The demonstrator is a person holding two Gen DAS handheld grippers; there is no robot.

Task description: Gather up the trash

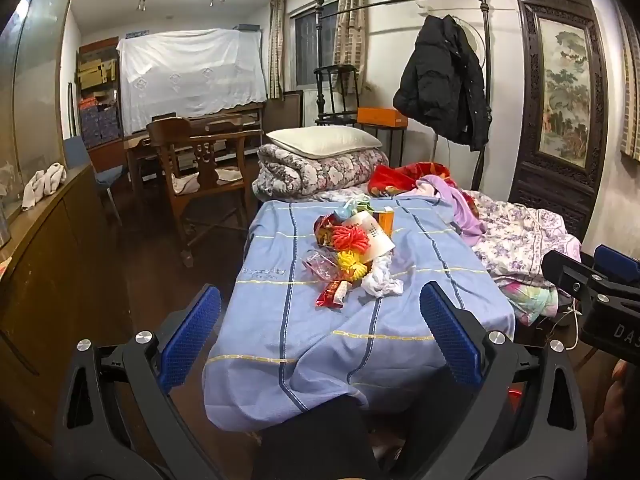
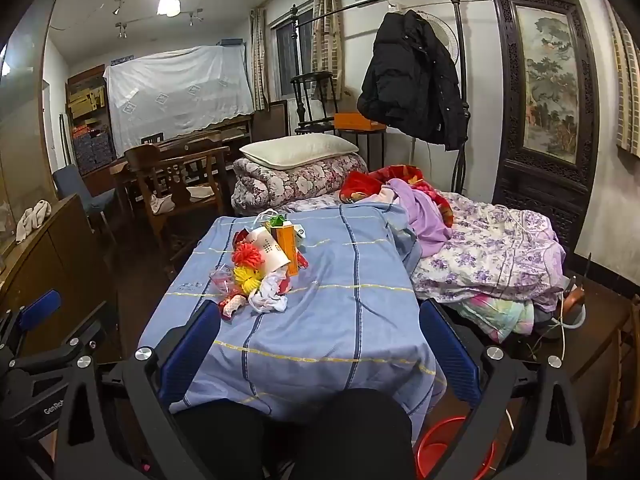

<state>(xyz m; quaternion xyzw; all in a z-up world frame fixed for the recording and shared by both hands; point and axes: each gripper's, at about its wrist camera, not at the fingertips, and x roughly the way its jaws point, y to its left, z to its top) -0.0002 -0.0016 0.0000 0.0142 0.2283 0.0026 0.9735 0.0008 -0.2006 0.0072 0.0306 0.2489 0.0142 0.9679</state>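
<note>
A heap of trash [image 1: 352, 248] lies on the blue checked sheet [image 1: 288, 336] of a bed. It holds a crumpled white tissue [image 1: 382, 278], a red wrapper [image 1: 332, 296], a white paper cup [image 1: 372, 234], an orange box [image 1: 387, 218], and red and yellow spiky balls. The right wrist view shows the same trash heap [image 2: 260, 268] with the tissue [image 2: 268, 296] nearest. My left gripper [image 1: 320, 336] is open, short of the heap, nothing between its blue pads. My right gripper [image 2: 320, 340] is open too, over the sheet [image 2: 340, 280] to the right of the heap.
A red basin [image 2: 440, 452] sits on the floor under the bed's near end. Piled bedclothes [image 2: 488, 264] fill the bed's right side, a folded quilt and pillow [image 1: 320, 142] its far end. A wooden chair [image 1: 200, 176] and a low cabinet [image 1: 48, 264] stand to the left.
</note>
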